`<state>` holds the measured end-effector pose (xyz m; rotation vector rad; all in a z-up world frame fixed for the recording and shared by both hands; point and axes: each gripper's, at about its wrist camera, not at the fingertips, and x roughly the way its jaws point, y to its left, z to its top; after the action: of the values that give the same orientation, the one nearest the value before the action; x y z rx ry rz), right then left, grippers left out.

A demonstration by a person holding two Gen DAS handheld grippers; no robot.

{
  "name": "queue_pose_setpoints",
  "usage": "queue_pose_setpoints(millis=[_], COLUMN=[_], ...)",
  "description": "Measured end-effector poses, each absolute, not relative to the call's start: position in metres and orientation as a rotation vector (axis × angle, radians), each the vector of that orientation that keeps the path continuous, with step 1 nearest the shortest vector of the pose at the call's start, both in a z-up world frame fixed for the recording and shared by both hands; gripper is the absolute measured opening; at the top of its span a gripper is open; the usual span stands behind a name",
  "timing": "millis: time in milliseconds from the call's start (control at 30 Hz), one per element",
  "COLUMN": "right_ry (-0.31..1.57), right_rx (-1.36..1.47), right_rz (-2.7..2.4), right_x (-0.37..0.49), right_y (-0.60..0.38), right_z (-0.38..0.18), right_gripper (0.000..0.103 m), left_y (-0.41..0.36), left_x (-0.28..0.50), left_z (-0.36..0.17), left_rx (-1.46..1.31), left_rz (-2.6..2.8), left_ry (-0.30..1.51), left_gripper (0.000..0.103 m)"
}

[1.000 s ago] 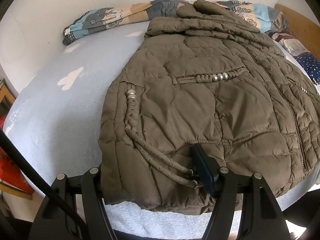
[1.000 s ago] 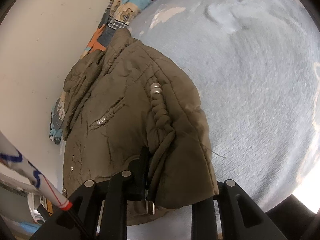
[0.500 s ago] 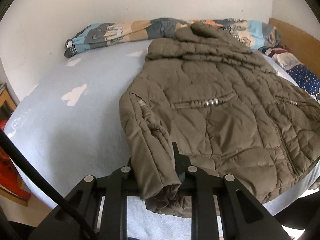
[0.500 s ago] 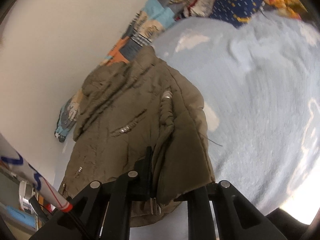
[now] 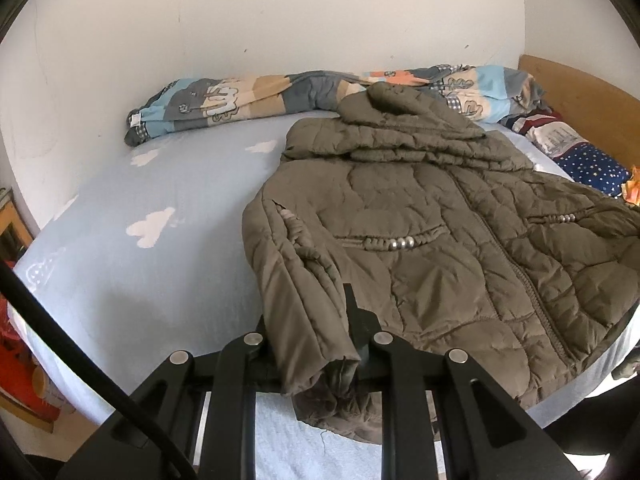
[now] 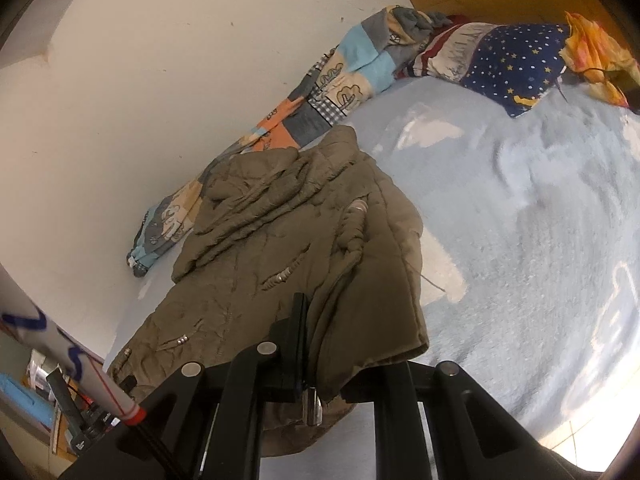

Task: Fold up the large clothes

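An olive quilted jacket (image 5: 420,236) lies front up on the light blue bed (image 5: 132,264), hood toward the wall. My left gripper (image 5: 316,344) is shut on the jacket's left bottom corner, lifted off the bed. In the right wrist view the jacket (image 6: 280,248) lies to the left. My right gripper (image 6: 344,356) is shut on its right bottom corner, raised, with a metal cord end (image 6: 311,406) hanging below.
A patchwork quilt (image 5: 240,96) is bunched along the white wall. A navy starred pillow (image 5: 588,164) and a wooden headboard (image 5: 576,88) are at the right. Orange cloth (image 6: 596,52) lies near the pillow. Clutter stands beyond the bed's left edge (image 5: 24,368).
Both grippers have lifted and pulled back with the jacket's bottom corners. The left gripper's hold has narrowed onto a folded edge. More of the bed and wall shows.
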<state>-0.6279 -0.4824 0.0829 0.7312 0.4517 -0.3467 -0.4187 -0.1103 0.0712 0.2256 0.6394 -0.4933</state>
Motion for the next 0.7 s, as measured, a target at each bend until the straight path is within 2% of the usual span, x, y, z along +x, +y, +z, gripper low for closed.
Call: queue_pose_setpoints(millis=[700], right_ry=[0.419], right_rx=[0.737], right_rz=[-0.283], right_x=[-0.655], right_y=[-0.471], right_z=[0.114], right_gripper=[0.012], left_y=[-0.088], left_x=[-0.408], left_z=[0.119], left_rx=[0.171], left_rz=[-0.556], left_ry=[0.631], left_gripper=[0.019])
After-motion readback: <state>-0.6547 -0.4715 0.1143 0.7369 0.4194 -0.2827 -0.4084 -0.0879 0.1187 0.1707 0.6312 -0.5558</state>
